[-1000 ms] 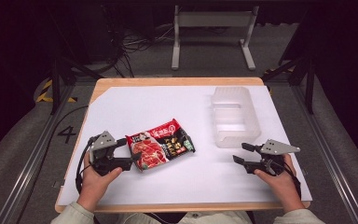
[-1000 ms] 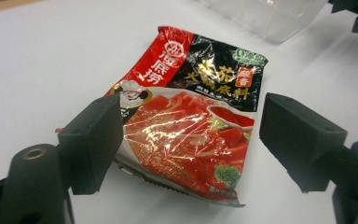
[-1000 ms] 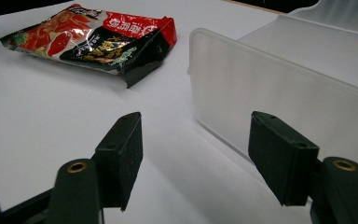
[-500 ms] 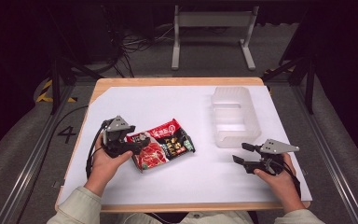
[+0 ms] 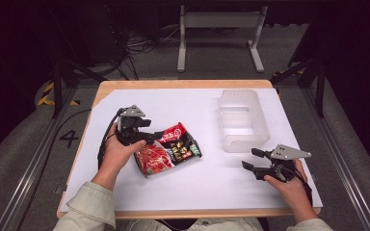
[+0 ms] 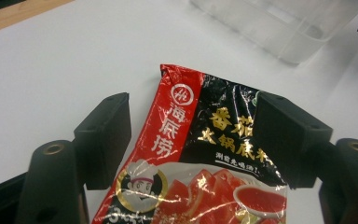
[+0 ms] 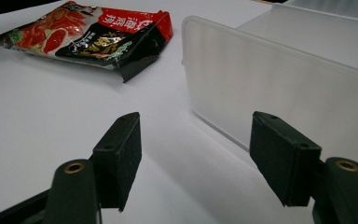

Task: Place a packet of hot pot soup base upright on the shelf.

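Note:
A red and black food packet (image 5: 169, 150) lies flat on the white table, left of centre. My left gripper (image 5: 152, 135) hangs over the packet's far left corner. In the left gripper view the packet (image 6: 200, 140) lies between the jaws of the left gripper (image 6: 191, 119). They have just been closing, but the pads do not press on it. My right gripper (image 5: 249, 160) rests open near the front right, empty. In the right gripper view the right gripper (image 7: 196, 140) faces the wall of a clear plastic bin (image 7: 279, 79), with the packet (image 7: 88, 32) farther off.
The clear plastic bin (image 5: 243, 120) stands empty at the right rear of the white table cover (image 5: 192, 103), just beyond my right gripper. In the left gripper view the bin (image 6: 284, 28) is behind the packet. A wooden table edge (image 5: 183, 83) runs along the back.
My left gripper has moved right and away from the person, from beside the packet to over its corner. Its jaws stand slightly narrower. The right gripper has kept still.

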Action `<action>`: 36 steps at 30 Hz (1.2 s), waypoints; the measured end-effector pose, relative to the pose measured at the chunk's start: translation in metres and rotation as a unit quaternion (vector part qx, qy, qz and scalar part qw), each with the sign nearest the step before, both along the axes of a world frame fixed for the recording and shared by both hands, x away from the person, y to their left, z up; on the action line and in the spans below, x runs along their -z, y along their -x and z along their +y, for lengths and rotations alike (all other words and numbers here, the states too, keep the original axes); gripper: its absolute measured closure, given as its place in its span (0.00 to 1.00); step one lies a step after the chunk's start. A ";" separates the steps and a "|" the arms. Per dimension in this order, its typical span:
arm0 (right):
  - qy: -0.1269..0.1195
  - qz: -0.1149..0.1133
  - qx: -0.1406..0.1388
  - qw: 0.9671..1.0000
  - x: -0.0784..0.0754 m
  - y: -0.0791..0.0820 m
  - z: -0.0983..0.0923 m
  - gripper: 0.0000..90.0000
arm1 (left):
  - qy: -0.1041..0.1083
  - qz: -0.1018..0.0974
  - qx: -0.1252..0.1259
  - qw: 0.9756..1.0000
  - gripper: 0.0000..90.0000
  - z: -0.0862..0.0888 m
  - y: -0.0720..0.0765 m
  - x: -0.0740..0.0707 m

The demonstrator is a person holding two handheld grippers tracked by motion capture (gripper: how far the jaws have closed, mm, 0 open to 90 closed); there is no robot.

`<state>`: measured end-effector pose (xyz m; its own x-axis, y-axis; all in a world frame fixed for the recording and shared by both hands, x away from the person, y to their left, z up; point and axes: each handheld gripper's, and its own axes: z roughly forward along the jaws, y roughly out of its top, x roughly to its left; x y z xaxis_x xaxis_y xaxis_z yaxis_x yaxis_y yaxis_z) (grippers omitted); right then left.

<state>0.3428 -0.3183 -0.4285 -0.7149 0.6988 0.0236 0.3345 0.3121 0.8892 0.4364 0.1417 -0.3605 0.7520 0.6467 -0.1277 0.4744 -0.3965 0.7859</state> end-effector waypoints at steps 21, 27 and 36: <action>-0.002 -0.001 0.005 1.000 0.000 0.003 -0.005 0.37 | 0.051 0.016 -0.004 0.999 0.41 -0.010 -0.042 0.023; -0.002 -0.001 0.006 1.000 0.000 0.003 -0.007 0.37 | 0.011 0.022 0.009 1.000 0.36 -0.018 -0.053 0.020; -0.001 -0.001 0.002 1.000 0.000 0.004 -0.007 0.37 | 0.018 0.048 0.019 0.999 0.23 -0.036 -0.067 0.023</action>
